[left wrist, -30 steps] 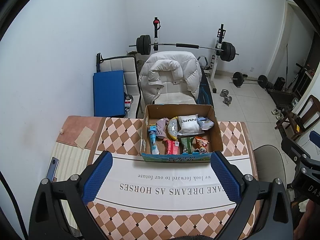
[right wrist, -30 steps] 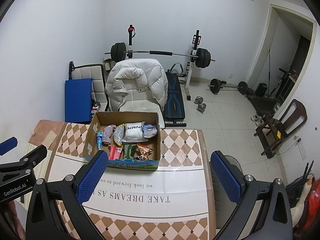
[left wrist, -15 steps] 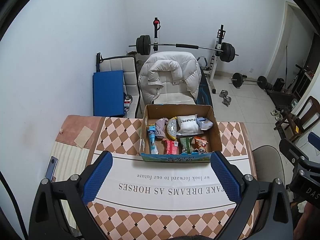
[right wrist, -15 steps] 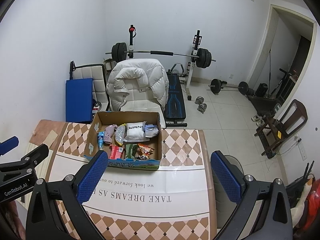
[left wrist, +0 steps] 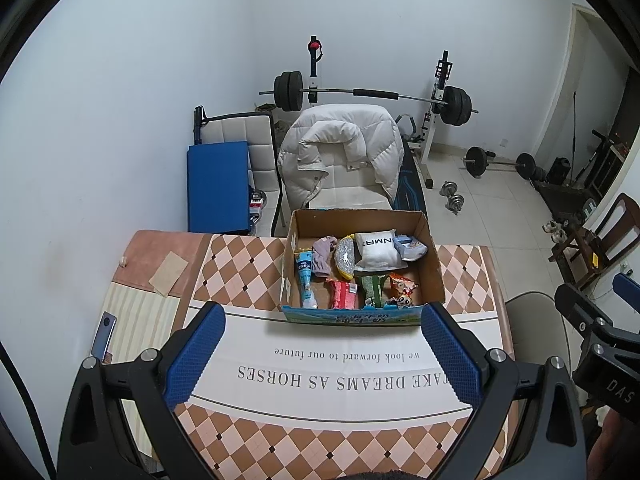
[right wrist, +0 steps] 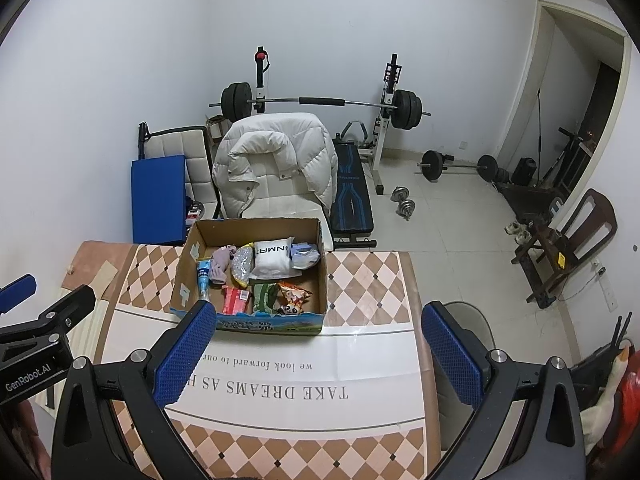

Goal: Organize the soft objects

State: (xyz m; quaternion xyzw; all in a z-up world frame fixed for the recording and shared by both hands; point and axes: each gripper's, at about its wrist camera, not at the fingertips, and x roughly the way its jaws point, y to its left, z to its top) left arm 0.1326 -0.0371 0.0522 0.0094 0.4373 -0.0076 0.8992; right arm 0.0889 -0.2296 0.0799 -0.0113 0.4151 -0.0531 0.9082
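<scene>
Cardboard box (left wrist: 362, 316) holds white pillow pack (left wrist: 376, 249), sock (left wrist: 323, 256) and snack packets; both tongs (left wrist: 322, 354) (right wrist: 316, 354) spread, empty.

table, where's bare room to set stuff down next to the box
Free: the white banner strip between the cardboard box and both open grippers, left gripper and right gripper; also the checkered cloth left of the box and the narrower patch on its right. Crowded: inside the box.

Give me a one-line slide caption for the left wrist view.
Open left gripper hovers above the checkered table, facing a cardboard box filled with soft packets.
</scene>
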